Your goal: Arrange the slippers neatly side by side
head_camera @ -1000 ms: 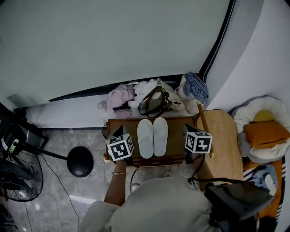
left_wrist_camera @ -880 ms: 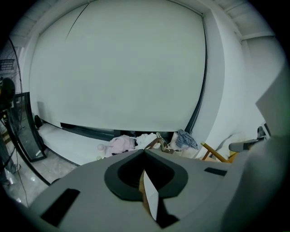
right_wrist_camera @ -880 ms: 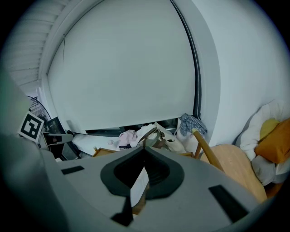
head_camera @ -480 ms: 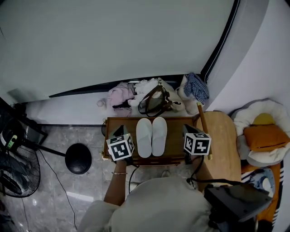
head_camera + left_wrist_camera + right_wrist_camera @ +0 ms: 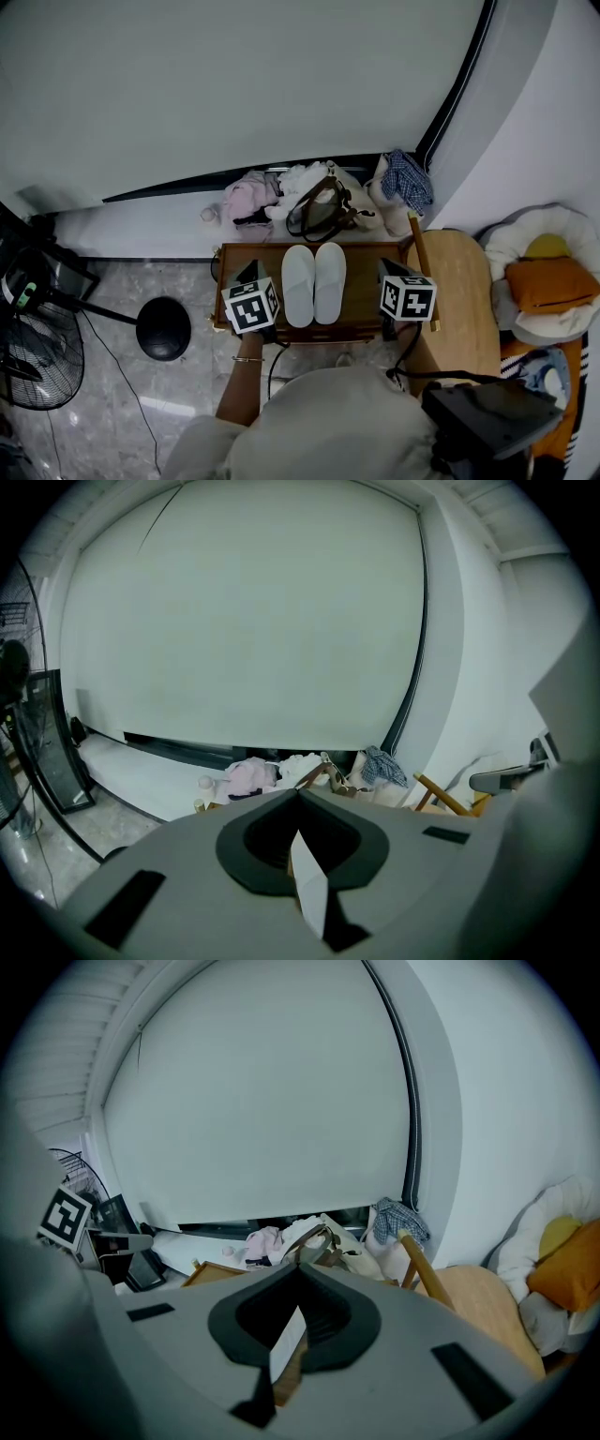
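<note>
In the head view, the two white slippers (image 5: 314, 284) lie side by side, touching along their length, in the middle of the brown desk (image 5: 364, 281). You hold your left tongs (image 5: 249, 269) near the left of the pair and your right tongs (image 5: 385, 266) near its right. Neither touches a slipper. Past the far edge of the desk lie a pink cloth (image 5: 246, 199) and a bag (image 5: 321, 214).

In the left gripper view, the left tongs (image 5: 298, 793) are closed, the two tips meeting, with nothing between them. The pink cloth (image 5: 246, 778) shows beyond.

In the right gripper view, the right tongs (image 5: 300, 1266) are closed tip to tip and hold nothing. The bag (image 5: 323, 1241) lies beyond them.
</note>
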Demonstrator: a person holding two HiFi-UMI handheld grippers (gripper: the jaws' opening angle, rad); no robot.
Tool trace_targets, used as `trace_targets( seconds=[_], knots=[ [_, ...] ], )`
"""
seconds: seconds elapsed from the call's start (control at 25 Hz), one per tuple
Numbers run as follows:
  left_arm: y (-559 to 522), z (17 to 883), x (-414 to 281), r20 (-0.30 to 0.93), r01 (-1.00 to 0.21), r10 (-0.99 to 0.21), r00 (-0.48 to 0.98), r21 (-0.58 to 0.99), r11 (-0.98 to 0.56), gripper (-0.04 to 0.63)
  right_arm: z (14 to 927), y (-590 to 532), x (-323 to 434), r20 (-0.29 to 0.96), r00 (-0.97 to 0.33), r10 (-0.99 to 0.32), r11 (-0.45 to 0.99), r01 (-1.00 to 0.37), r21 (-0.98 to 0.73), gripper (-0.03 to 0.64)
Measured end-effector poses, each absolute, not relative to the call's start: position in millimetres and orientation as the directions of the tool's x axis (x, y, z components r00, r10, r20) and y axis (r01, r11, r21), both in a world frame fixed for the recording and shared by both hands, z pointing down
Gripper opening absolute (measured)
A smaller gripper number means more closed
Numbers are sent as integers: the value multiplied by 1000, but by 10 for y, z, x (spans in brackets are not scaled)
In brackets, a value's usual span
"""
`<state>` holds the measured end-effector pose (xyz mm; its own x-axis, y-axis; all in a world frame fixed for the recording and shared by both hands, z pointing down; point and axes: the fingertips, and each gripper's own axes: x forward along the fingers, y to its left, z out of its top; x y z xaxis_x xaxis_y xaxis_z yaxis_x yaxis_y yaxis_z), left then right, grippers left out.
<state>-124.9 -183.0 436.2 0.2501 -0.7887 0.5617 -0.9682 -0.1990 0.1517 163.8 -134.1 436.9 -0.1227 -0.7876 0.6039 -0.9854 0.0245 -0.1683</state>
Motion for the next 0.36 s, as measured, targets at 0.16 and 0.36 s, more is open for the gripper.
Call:
trace_targets(
  seconds=[0.16,0.36],
  knots=[
    [-1841,4355,-1235,561,-967,-787,255,149,-207,17,4382,-1347,1627,605,-125,-786,21,-984,-177,34],
    [-1845,4353,-1217,560,-965,-786,262,150,-215,17,4404,-1345,1616,608,-129,-783,20,-983,-183,34]
  ],
)
